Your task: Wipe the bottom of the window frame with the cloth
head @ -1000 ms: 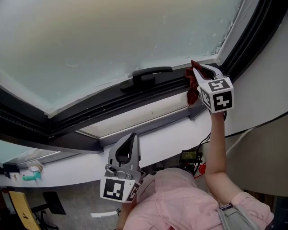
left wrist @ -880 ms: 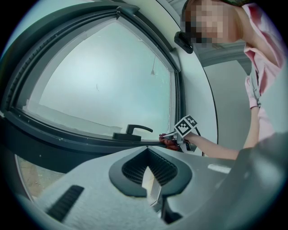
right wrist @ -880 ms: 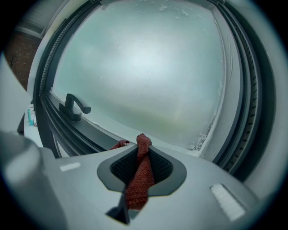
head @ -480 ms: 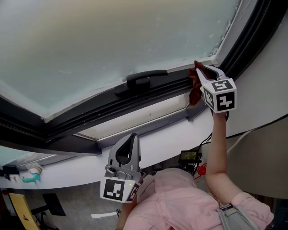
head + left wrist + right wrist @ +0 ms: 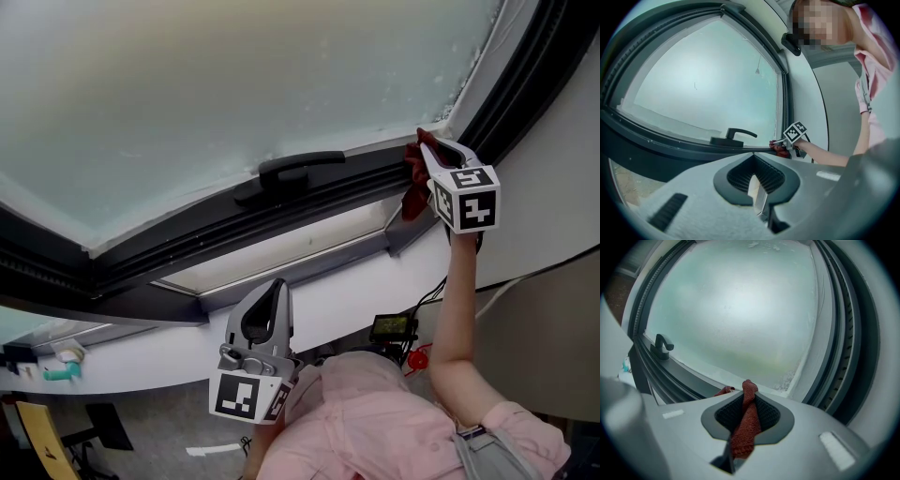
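Frosted window pane [image 5: 234, 84] behind, red cloth [image 5: 413, 190] at the right corner of the bottom rail.
Pinched in the right gripper [image 5: 424, 142], whose jaws are clamped on its bunched middle, the cloth has slid rightward along the window frame's bottom rail [image 5: 309, 202] over the last second, away from the handle [image 5: 291, 172] and into the corner. This stroke looks about finished, so a return pass seems likely. The left gripper [image 5: 269, 298] hangs low by the person's chest, jaws together on nothing. No container figures here.
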`<move>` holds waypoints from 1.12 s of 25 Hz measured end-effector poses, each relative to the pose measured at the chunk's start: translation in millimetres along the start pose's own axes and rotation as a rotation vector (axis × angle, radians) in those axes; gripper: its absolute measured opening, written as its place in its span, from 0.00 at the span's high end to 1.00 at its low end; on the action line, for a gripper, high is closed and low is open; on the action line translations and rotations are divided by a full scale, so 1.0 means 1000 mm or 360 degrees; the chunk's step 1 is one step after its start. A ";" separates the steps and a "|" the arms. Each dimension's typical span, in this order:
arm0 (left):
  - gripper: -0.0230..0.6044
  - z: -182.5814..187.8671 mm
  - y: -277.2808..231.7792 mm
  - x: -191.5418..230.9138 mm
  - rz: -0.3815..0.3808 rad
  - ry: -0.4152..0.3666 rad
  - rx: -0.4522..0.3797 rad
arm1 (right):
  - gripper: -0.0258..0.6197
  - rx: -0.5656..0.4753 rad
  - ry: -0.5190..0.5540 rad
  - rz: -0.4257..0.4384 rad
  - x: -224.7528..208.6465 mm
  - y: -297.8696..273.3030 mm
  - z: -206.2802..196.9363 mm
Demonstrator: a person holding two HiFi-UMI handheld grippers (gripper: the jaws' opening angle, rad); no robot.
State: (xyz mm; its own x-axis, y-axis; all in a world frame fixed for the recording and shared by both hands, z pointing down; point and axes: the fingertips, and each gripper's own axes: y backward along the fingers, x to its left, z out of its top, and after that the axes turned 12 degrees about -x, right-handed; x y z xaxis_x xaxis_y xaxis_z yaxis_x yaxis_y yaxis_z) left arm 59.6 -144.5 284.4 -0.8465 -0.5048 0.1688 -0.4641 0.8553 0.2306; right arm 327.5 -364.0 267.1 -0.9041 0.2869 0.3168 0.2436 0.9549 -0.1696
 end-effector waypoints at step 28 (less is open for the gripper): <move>0.97 0.001 0.028 -0.014 0.0194 -0.0005 -0.0046 | 0.87 0.0038 -0.0004 -0.0169 -0.057 0.001 -0.020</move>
State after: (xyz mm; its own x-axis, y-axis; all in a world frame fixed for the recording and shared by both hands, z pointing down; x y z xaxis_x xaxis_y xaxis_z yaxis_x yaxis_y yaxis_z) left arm 58.7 -113.3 287.3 -0.8970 -0.3971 0.1941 -0.3502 0.9065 0.2360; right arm 386.1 -378.0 267.3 -0.9253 0.1840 0.3316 0.1381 0.9779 -0.1573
